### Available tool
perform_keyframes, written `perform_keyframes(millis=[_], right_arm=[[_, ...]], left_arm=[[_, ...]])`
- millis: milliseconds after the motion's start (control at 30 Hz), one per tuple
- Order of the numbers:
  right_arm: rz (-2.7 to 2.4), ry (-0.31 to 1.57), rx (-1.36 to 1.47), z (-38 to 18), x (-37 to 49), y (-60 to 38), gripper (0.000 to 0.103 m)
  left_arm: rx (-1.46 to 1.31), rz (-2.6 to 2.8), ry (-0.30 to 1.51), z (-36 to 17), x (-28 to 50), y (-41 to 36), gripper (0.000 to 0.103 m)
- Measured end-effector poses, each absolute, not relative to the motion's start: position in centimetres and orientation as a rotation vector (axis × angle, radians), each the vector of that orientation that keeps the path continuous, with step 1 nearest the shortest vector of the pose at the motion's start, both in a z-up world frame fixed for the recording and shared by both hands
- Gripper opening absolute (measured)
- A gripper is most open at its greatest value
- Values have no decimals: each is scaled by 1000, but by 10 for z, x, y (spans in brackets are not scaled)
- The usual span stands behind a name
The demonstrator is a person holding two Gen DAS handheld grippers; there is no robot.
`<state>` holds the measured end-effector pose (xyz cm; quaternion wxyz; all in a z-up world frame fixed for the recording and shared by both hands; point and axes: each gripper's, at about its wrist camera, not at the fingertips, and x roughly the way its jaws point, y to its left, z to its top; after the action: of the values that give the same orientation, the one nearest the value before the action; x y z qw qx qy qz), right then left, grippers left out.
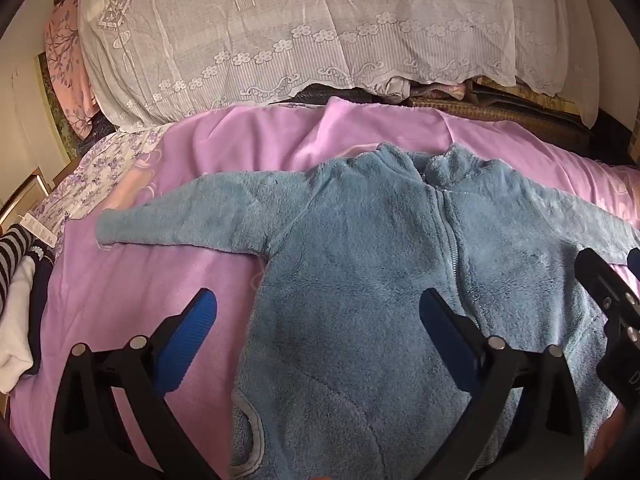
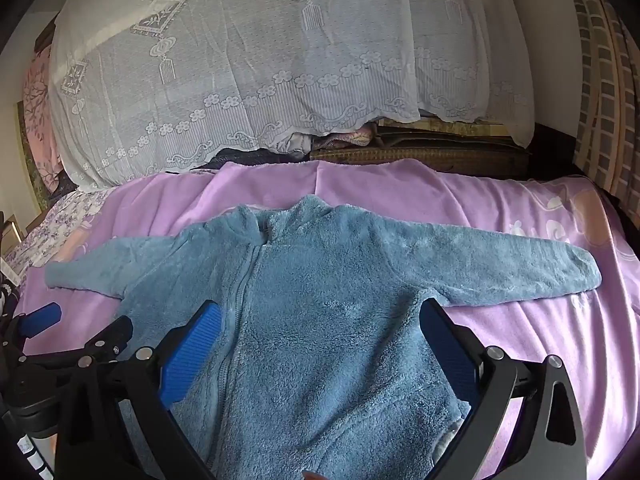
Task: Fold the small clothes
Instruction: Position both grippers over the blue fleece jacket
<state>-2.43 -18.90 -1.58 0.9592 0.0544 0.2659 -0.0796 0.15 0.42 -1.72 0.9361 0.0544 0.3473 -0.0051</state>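
On the pink sheet point(image 1: 120, 280), my left gripper point(image 1: 316, 320) and right gripper point(image 2: 320, 324) hover with jaws spread; I'd pinch each jacket point(image 2: 320, 280) sleeve at the cuff.

The lower part of the blue fleece jacket point(image 1: 360, 280) runs off the bottom edge of the left wrist view, so its hem is out of sight. Its right sleeve is cut by the right edge there, partly behind the right claw point(image 1: 612, 312), whose fingertips lie outside the frame. A white lace cover point(image 2: 260, 60) hides most of the pile behind the bed point(image 2: 520, 340); only slivers of fabric peek out below it, too small to identify. Striped clothes point(image 1: 12, 256) are clipped by the left edge.
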Motion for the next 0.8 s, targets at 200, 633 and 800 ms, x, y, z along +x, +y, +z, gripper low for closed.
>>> perform_keyframes(millis=[200,633,800], right_arm=[[-161,539,108,-16,-24,-189,100],[-161,539,109,-16,-25,-189,100],[-162,539,109,-16,-25,-189,100]], left_arm=[[111,-11,711,-18,1,5,99],[111,-10,715,-20,1,7,99],[111,-10,715,-20,1,6,99]])
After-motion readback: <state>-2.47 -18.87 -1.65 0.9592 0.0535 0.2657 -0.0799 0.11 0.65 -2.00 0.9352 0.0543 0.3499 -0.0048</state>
